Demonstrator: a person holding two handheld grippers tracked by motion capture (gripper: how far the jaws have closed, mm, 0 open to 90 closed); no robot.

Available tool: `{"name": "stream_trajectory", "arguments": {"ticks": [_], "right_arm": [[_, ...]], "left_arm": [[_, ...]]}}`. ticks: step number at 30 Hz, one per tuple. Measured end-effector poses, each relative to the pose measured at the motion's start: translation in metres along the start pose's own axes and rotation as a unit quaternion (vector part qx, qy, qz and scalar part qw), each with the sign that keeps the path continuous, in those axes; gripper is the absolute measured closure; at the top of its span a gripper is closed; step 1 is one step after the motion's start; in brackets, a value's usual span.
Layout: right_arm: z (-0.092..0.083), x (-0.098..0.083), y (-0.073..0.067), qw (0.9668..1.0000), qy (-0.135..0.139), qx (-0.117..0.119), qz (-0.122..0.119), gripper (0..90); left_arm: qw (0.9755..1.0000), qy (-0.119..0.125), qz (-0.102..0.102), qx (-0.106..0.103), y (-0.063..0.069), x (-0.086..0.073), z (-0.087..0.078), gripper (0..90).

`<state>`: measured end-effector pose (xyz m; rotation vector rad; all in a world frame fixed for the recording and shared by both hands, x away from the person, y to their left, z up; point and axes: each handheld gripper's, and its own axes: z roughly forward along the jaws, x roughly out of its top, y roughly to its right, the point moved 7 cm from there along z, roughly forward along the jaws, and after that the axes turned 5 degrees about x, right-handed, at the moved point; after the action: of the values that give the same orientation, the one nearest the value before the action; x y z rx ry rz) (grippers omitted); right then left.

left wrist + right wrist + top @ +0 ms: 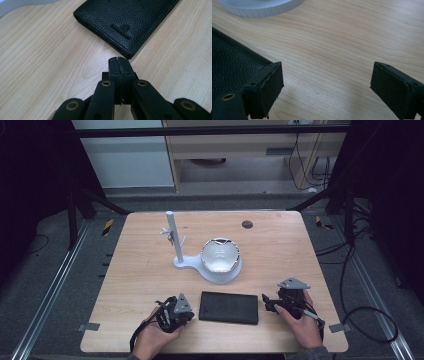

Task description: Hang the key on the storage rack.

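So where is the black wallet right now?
In the high view the black wallet lies flat near the table's front edge, between the left gripper and the right gripper, just before the white stand.

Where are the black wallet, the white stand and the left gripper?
black wallet (229, 307), high view, middle of its top face.
white stand (172, 236), high view, on its upright post.
left gripper (119, 60), left gripper view, tips of its closed jaws.

I can read no text anywhere; the black leather wallet (125, 22) in front of my left tongs bears a small embossed mark (too faint to make out).
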<state>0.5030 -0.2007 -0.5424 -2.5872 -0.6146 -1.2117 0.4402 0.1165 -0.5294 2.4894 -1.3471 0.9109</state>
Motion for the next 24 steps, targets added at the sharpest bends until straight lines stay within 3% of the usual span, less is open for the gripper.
{"name": "stream_trajectory", "arguments": {"ticks": [6, 11, 18, 24], "right_arm": [[-0.0005, 0.0005, -0.0036, 1.0, 0.0, 0.002, -0.005, 10.1], [-0.0014, 0.0003, -0.0033, 1.0, 0.002, 0.005, -0.005, 9.7], [-0.0032, 0.0014, -0.0031, 0.9999, 0.006, 0.005, -0.01, 9.5], [-0.0039, 0.0025, -0.0044, 0.9999, 0.009, 0.006, -0.006, 9.5]], "left_arm": [[0.9995, -0.022, 0.02, -0.006, 0.0046, 0.0, 0.004, 90.0], [0.9994, -0.028, 0.018, -0.008, 0.0049, 0.0024, 0.0063, 90.0], [0.9978, -0.056, 0.035, -0.011, 0.0064, 0.0055, 0.0083, 90.0], [0.9968, -0.065, 0.045, -0.017, 0.0079, 0.005, 0.0107, 90.0]]}}
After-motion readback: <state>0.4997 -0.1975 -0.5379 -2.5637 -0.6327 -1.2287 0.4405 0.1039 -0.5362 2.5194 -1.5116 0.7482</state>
